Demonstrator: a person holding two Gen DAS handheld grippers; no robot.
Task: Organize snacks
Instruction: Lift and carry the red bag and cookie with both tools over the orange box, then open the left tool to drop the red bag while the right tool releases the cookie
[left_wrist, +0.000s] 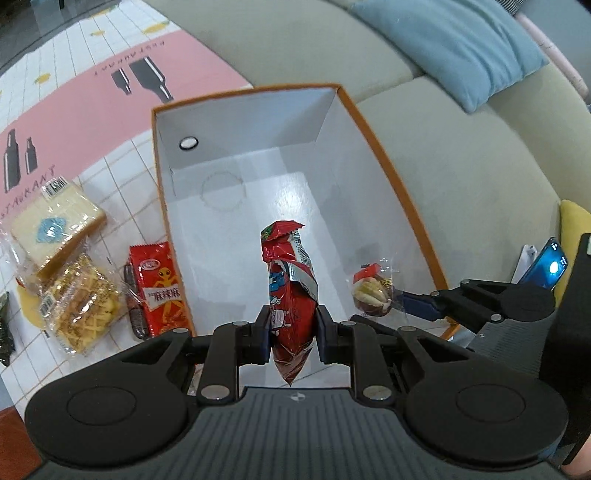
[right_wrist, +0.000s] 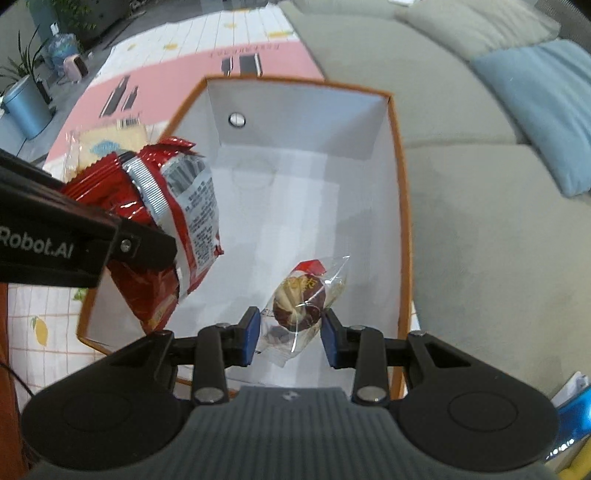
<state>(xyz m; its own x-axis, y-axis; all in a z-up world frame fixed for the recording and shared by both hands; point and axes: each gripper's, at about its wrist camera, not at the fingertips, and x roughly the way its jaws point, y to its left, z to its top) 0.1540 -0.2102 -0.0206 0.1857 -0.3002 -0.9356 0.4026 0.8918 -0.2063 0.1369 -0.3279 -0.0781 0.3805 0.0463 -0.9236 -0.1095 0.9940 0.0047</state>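
Note:
An open box (left_wrist: 388, 162) with orange rim and white inside stands on the table; it also shows in the right wrist view (right_wrist: 400, 192). My left gripper (left_wrist: 293, 334) is shut on a red snack bag (left_wrist: 291, 288) and holds it over the box; the bag also shows in the right wrist view (right_wrist: 177, 206). My right gripper (right_wrist: 290, 341) holds a clear-wrapped round cookie (right_wrist: 299, 299) between its blue pads (right_wrist: 251, 336), over the box near its right wall. That cookie shows in the left wrist view (left_wrist: 371, 293) too.
On the tablecloth left of the box lie a wrapped bread slice (left_wrist: 55, 221), a packet of yellow crackers (left_wrist: 81, 314) and a red spicy-snack packet (left_wrist: 160, 288). A grey sofa (left_wrist: 461, 177) with a blue cushion (left_wrist: 454, 44) lies beyond the box. A phone (left_wrist: 546, 266) glows at the right.

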